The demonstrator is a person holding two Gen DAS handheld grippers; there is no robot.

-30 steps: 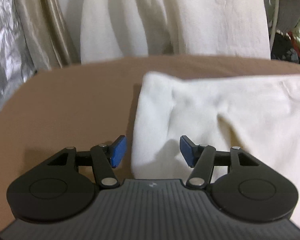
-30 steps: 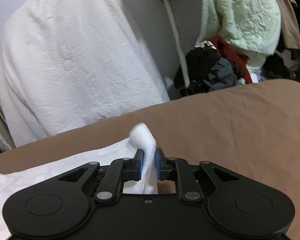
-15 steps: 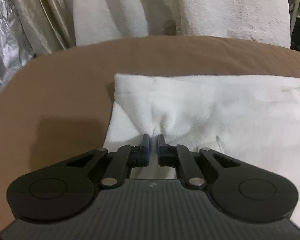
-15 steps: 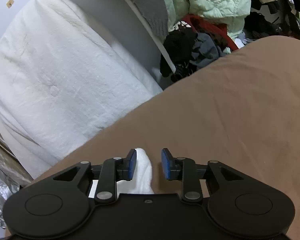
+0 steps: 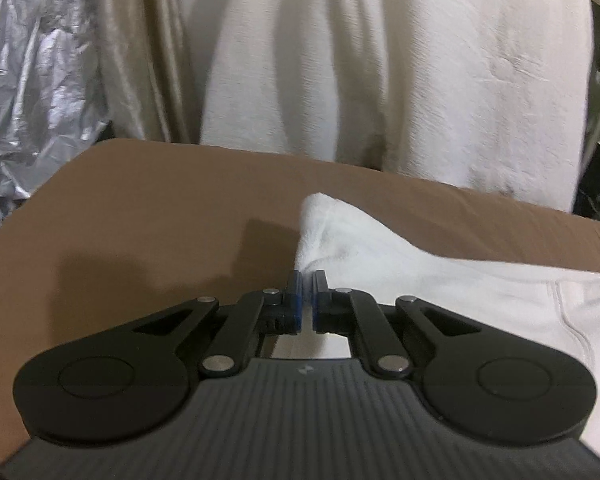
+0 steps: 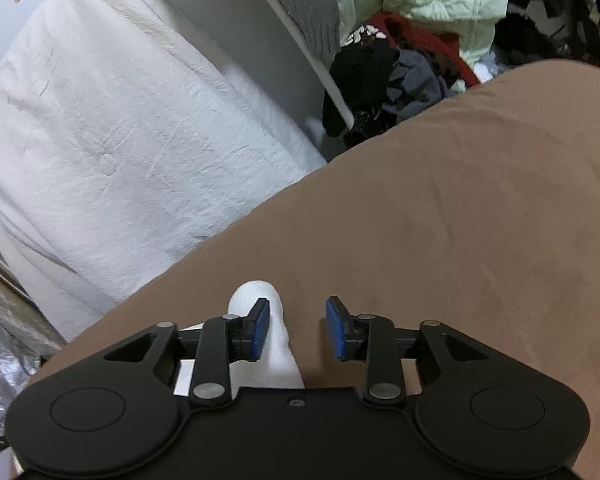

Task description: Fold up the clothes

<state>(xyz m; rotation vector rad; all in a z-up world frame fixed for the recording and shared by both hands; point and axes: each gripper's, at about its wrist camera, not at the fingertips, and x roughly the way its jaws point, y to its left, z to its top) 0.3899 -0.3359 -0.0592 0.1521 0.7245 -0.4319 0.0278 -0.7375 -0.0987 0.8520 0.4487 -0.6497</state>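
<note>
Left hand-held gripper [image 5: 308,300], open a second ago, now pinches the white garment [image 5: 420,280]; right hand-held gripper [image 6: 298,330] has just opened, releasing it.

No readable text or numbers anywhere — the white marks on the red garment [image 6: 374,34] stay illegible.

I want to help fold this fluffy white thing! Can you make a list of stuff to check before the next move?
1. Left gripper pinching the white garment: ok, its jaws are shut on a bunched corner.
2. Right gripper let go: ok, its jaws have just been opening; the cloth lies beside one pad, unclamped.
3. Pinched corner raised off the brown cover: ok, it stands up in a peak.
4. Room on the cover to lay the fold: ok, bare brown on both sides.
5. How many layers are pinched: cannot tell.
</note>
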